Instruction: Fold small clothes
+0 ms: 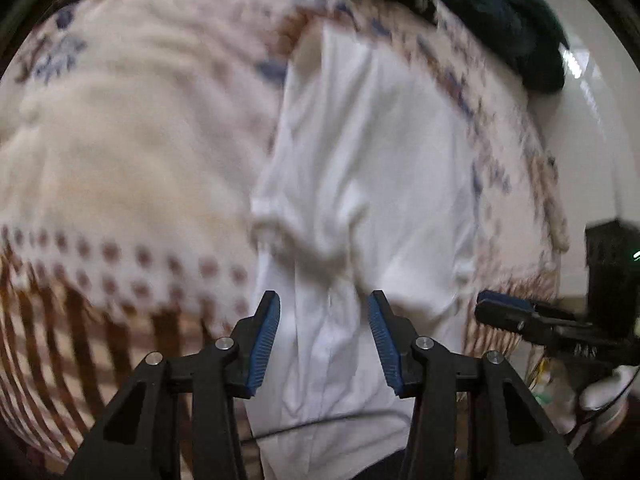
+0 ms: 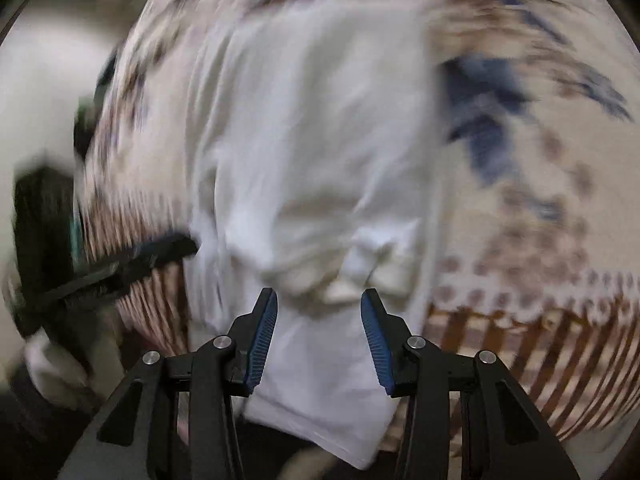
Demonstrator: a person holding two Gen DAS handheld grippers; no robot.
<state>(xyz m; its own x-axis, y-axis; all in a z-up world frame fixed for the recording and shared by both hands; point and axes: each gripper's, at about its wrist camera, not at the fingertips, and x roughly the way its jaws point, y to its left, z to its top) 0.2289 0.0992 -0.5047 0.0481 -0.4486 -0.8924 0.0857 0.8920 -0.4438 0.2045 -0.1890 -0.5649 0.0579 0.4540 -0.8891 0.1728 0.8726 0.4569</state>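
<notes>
Left wrist view: left gripper (image 1: 324,312) held with fingers apart, nothing between the blue pads (image 1: 264,344), poised over the near part of the white garment (image 1: 360,152). Garment lay lengthwise on the patterned bedspread (image 1: 120,160), running from the near edge toward the far side, with a bunched ridge across its middle just ahead of the fingertips. Judged light, thin and limp, likely to sag and slide on itself; best pinched at a hem or corner, through both layers, rather than at the bunched middle. Right gripper (image 1: 504,312) seen at the right edge, just beside the garment's side; its fingers seemed close together, though not surely told from this angle. Dark teal cloth (image 1: 508,24) heaped at the far corner, well apart. Near end of the garment cut off by the frame; much smeared by motion blur.

Right wrist view: right gripper (image 2: 318,312) shown with fingers spread, clamped on nothing, over the same white garment (image 2: 312,120), the crumpled fold just beyond the pads (image 2: 260,340). Left gripper (image 2: 136,264) visible at left, touching or just beside the garment's edge; could not tell which. Sleeves, collar and exact layering lost in blur; type of garment not made out.
</notes>
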